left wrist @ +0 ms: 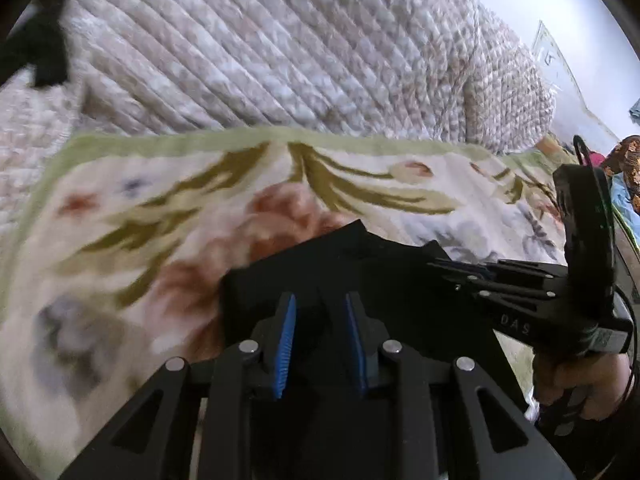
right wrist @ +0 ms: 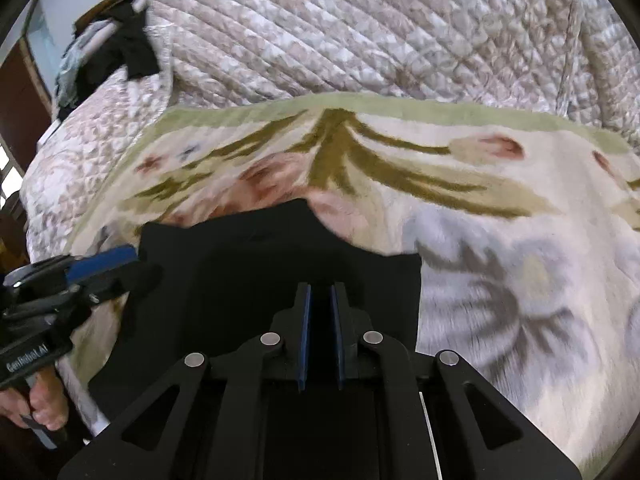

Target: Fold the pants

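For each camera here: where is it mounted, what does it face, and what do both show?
Left wrist: on the left gripper, facing the black pants on a floral blanket; the right gripper and hand show.
Right wrist: on the right gripper, facing the same; the left gripper shows.
Shared: pants, blanket, quilt.

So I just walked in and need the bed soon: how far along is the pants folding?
The black pants already look folded into a compact shape on the floral blanket. Both the left gripper and right gripper sit over them with fingers slightly apart. Whether another fold remains, I can't tell.
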A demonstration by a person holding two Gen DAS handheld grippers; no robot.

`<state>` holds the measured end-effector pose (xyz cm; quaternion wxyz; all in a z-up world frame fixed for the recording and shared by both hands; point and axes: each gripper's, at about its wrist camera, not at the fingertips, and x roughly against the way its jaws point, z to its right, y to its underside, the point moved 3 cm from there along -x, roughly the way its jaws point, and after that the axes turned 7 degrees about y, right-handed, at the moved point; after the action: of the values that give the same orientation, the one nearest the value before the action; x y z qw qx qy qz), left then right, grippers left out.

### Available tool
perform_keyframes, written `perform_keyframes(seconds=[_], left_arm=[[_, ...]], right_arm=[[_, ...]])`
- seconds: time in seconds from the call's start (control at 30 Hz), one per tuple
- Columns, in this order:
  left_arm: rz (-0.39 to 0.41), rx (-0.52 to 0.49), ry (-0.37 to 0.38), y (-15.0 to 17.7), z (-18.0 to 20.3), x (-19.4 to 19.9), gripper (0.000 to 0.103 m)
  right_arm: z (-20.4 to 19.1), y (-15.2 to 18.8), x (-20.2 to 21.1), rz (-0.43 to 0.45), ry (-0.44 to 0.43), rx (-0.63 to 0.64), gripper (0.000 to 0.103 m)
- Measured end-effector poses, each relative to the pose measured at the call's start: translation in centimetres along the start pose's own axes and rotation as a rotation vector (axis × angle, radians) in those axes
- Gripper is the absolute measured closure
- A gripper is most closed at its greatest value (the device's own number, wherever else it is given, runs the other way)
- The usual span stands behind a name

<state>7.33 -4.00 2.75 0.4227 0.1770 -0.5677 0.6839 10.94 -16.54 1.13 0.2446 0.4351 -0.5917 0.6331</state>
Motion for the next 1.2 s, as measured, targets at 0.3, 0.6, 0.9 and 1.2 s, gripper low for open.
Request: perform_keyframes(seconds=[0.3,0.6,0.9,1.2], left_arm=[[-0.005,0.079,-0.004,2.0,-4.0,2.0,0.075],[-0.015,0.226,0.199,6.6,-4.6,3.9,0.045],[-0.001,0.286,0.205,5.4,-5.2,0.5,0.036],[0.004,0.248,0.16,6.8,-3.8,1.5,0.044]], right_arm=[[6.3,1.1,2.5,0.017,-0.042,-0.18,0.079],[4.8,7.0,3.9,-0.072,-0.265,-0.267,0.044],[4.5,5.5,1.9,-0.05,-0.304,-0.299,0.041],[3.8,5.7,2.1,-0.03,-0.313,-0.266,0.05]])
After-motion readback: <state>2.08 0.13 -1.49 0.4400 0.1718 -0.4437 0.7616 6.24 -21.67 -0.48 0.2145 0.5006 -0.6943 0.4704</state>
